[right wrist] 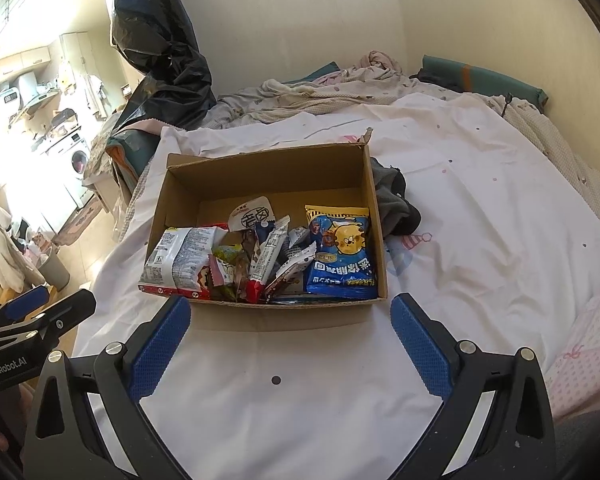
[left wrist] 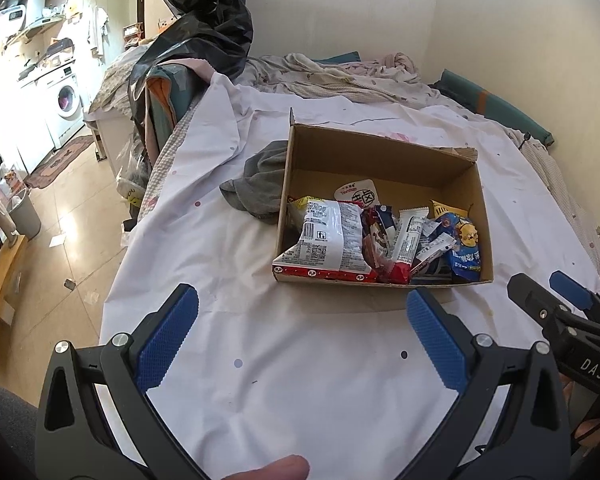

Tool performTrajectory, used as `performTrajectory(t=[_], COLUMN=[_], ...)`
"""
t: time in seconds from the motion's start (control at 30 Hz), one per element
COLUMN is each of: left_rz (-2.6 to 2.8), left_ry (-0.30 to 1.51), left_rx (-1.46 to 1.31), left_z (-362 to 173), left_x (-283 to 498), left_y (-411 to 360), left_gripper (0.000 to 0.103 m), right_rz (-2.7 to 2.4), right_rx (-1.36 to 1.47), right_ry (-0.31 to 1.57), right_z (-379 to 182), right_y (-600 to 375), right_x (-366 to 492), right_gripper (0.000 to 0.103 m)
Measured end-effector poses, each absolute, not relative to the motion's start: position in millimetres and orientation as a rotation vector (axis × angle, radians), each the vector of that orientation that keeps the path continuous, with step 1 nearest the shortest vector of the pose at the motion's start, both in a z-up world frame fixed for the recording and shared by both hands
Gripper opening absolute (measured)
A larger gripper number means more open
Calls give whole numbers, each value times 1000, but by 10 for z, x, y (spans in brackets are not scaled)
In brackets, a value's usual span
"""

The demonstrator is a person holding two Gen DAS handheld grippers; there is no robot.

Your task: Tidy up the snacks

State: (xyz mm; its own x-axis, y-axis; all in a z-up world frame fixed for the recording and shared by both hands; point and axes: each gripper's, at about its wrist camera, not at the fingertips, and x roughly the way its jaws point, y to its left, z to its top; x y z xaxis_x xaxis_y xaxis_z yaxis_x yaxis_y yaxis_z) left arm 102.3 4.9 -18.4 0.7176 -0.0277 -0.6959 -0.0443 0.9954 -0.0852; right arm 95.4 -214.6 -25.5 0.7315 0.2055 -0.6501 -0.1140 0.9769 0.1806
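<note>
An open cardboard box (left wrist: 384,152) (right wrist: 260,168) sits on the white bed sheet. Several snack packets lie in its near half: a large white bag (left wrist: 328,236) (right wrist: 180,256) at the left, a blue bag with a yellow cartoon (left wrist: 466,248) (right wrist: 342,256) at the right, small bars between them and a white round lid (left wrist: 356,192) (right wrist: 252,212) behind. My left gripper (left wrist: 300,320) is open and empty just in front of the box. My right gripper (right wrist: 288,320) is open and empty at the box's near wall. Each gripper shows at the edge of the other's view, the right (left wrist: 548,300) and the left (right wrist: 40,308).
A grey cloth (left wrist: 260,184) (right wrist: 396,200) lies against the box's far side. Crumpled bedding (left wrist: 340,76) and a black plastic bag (left wrist: 204,20) are behind. The bed's left edge drops to a tiled floor with a bin (left wrist: 24,212) and a washing machine (left wrist: 66,100).
</note>
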Motion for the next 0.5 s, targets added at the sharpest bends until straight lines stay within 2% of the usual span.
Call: performTrajectory(t=[0.5], left_rz=[11], left_ry=[778], left_rx=[-108], left_z=[-205], left_x=[1032], left_y=[55], left_gripper=[103], right_rz=[178], right_rx=[143], right_ry=[736], right_z=[-257], right_y=[-2136], right_x=[943], right_gripper=[102])
